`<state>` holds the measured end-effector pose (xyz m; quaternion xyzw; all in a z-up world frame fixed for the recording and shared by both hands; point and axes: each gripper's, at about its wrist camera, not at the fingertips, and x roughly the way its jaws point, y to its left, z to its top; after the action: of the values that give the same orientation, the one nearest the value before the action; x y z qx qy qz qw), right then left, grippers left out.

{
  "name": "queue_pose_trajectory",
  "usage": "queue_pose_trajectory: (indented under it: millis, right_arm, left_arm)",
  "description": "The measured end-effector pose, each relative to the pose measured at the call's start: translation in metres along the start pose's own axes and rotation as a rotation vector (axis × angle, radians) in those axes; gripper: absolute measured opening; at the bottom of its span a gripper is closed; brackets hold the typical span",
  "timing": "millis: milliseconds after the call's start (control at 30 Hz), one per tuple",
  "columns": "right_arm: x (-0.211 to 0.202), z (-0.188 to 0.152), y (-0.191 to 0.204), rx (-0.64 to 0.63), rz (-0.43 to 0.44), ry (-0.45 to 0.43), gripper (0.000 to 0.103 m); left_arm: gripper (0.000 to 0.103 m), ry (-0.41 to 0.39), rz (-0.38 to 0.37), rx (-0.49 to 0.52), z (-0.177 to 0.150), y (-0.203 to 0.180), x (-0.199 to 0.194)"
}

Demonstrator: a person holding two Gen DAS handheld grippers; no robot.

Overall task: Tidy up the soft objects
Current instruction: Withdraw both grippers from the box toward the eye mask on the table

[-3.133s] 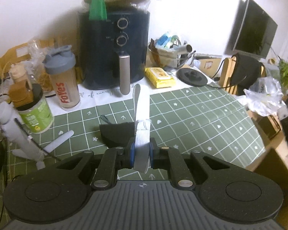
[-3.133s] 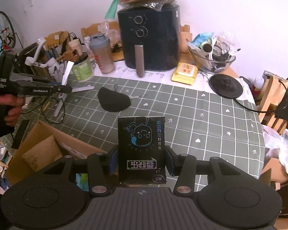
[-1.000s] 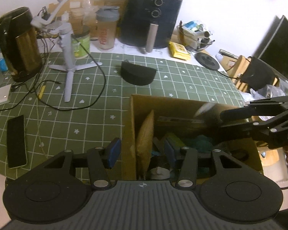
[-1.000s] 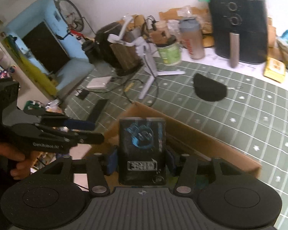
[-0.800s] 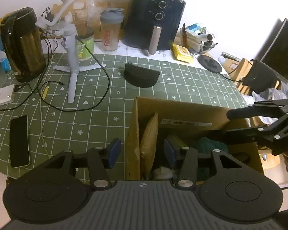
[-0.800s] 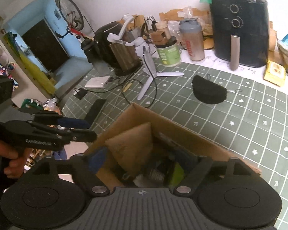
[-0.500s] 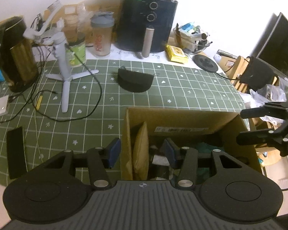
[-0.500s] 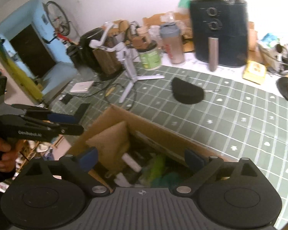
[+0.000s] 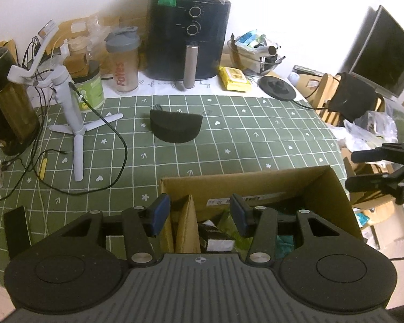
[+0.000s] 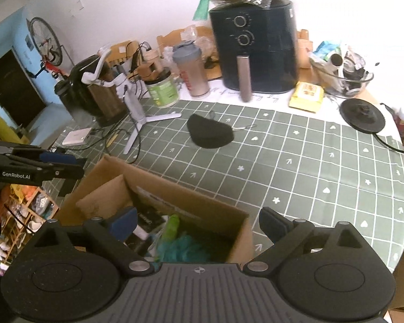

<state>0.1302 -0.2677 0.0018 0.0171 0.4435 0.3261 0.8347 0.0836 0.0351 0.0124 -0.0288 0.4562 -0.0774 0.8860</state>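
An open cardboard box stands at the table's near edge, holding several soft items, among them a teal bundle and a black packet. A black soft half-round pouch lies on the green checked cloth beyond the box. My left gripper is open and empty over the box's left part. My right gripper is open wide and empty over the box. Each gripper also shows in the other's view, the left gripper at the left and the right gripper at the right.
A black air fryer, a shaker bottle, a green tub, a yellow wipes pack and a glass bowl line the back. A white tripod stand with cables, a dark kettle and a phone are at the left.
My right gripper opened and let the black packet drop into the box, then drew back a little. My left gripper, shut on a white strip three seconds ago, is open and empty.
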Motion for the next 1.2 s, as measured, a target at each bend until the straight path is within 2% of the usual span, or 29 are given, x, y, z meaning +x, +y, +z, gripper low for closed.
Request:
queue_pose_trajectory:
  millis: [67, 133, 167, 733, 1067, 1200]
  right_arm:
    - [-0.001, 0.001, -0.003, 0.009, 0.001, -0.007, 0.097]
    - [0.0, 0.004, -0.006, 0.008, 0.002, -0.012, 0.097]
    - [0.001, 0.006, -0.007, 0.005, -0.005, -0.013, 0.097]
    - [0.033, 0.038, -0.035, 0.03, -0.045, -0.031, 0.097]
    - [0.065, 0.073, -0.045, -0.03, -0.087, -0.005, 0.097]
    - [0.078, 0.081, -0.045, -0.051, -0.097, 0.01, 0.097]
  left_arm:
    - [0.05, -0.004, 0.005, 0.013, 0.003, 0.0, 0.002]
    - [0.067, -0.016, 0.005, 0.025, 0.007, 0.002, 0.003]
    - [0.069, -0.029, 0.007, 0.031, 0.009, 0.002, 0.003]
    - [0.073, -0.055, -0.011, 0.124, 0.049, 0.021, 0.036]
    - [0.074, -0.074, -0.033, 0.197, 0.08, 0.029, 0.067]
    - [0.079, -0.061, -0.04, 0.202, 0.086, 0.035, 0.081]
